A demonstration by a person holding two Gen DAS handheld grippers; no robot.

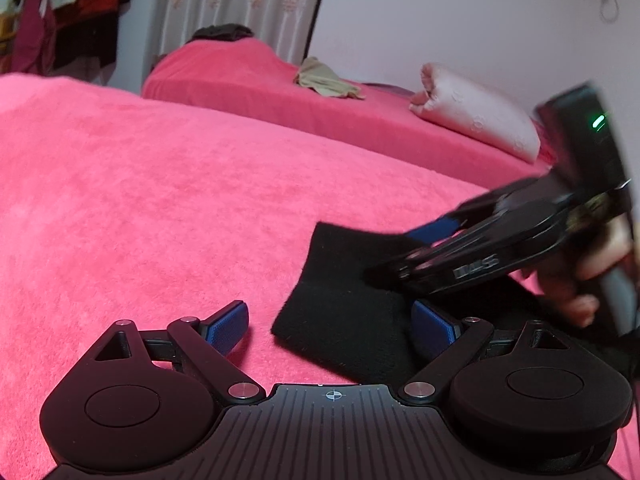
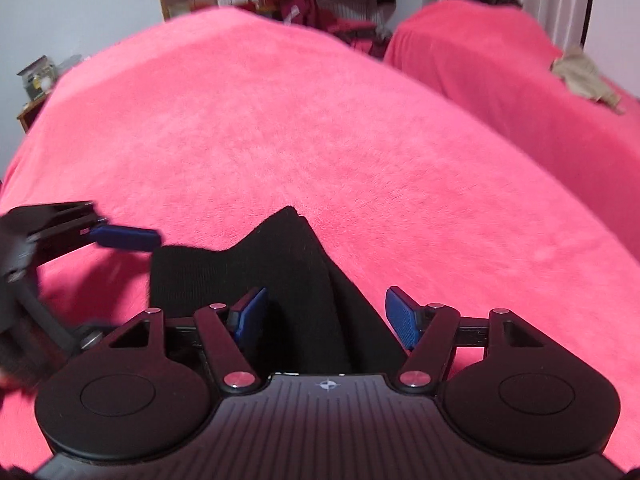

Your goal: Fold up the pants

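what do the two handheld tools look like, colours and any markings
Both are matte black plastic. The left tool and right tool each have two round black discs, silver pivot pins, a ribbed black centre plate with a small crosshair mark, and blue textured finger pads. Seen from the left wrist, the right tool carries a blurred white logo and a green light.

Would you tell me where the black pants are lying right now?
The black pants lie on the pink blanket, low and central in the right wrist view, between the right gripper fingers.
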